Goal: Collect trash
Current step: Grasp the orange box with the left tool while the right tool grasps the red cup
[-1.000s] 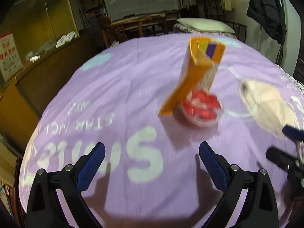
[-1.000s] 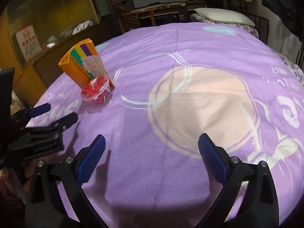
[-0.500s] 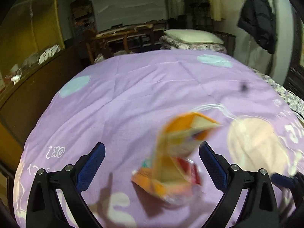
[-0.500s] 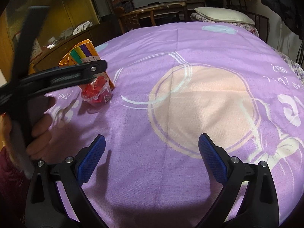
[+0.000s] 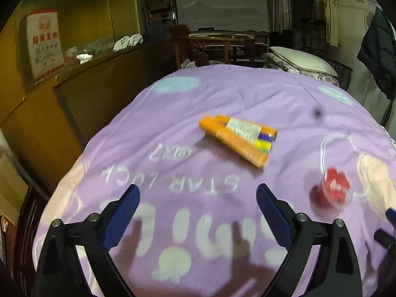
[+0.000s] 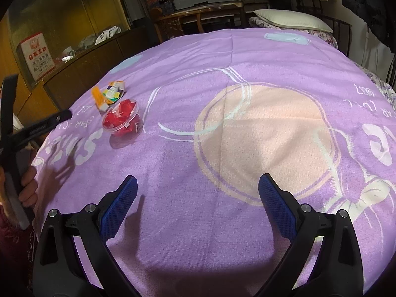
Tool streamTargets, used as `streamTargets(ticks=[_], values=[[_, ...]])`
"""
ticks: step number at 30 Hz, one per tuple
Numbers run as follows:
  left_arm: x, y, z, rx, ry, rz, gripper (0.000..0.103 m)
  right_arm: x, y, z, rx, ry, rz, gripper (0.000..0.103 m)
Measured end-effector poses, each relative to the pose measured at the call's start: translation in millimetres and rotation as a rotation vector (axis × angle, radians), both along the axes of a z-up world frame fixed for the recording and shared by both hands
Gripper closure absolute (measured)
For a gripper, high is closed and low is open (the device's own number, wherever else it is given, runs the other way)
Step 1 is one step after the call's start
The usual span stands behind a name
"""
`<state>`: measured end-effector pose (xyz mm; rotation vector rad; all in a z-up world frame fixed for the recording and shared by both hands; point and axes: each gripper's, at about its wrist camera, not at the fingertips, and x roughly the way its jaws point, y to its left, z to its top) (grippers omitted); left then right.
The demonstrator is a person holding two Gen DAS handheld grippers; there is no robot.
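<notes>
Both grippers' fingers spread, holding nothing (orange carton [image 5: 238,139] lies flat beside red-filled cup [image 5: 335,193]).

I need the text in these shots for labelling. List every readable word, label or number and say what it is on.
"STAR LUCK": upside down on the purple bedspread.
"OK" in red, then Chinese characters: white carton on the wooden ledge; smaller lines are too blurred.
White label on the orange box: print too blurred.
"2022"-like mirrored digits above "STAR LUCK": uncertain.
Large white letters near the left gripper: cut off, unreadable.
</notes>
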<state>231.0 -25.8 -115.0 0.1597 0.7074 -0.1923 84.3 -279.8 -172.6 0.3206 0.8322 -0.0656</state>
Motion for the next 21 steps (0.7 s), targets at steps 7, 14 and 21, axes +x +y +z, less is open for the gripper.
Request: streamTargets(ticks=[7, 14, 21], values=[[-4, -18, -13, 0.045, -0.019, -0.051, 0.006, 1, 4, 0, -0.023, 0.012, 0.007, 0.008], [12, -36, -32, 0.116, 0.020, -0.044, 0.006, 7, 12, 0, -0.075, 0.036, 0.013, 0.008], [21, -30, -41, 0.125, 0.078, -0.003, 0.006, 43, 44, 1, -0.050, 0.026, 0.102, 0.007]])
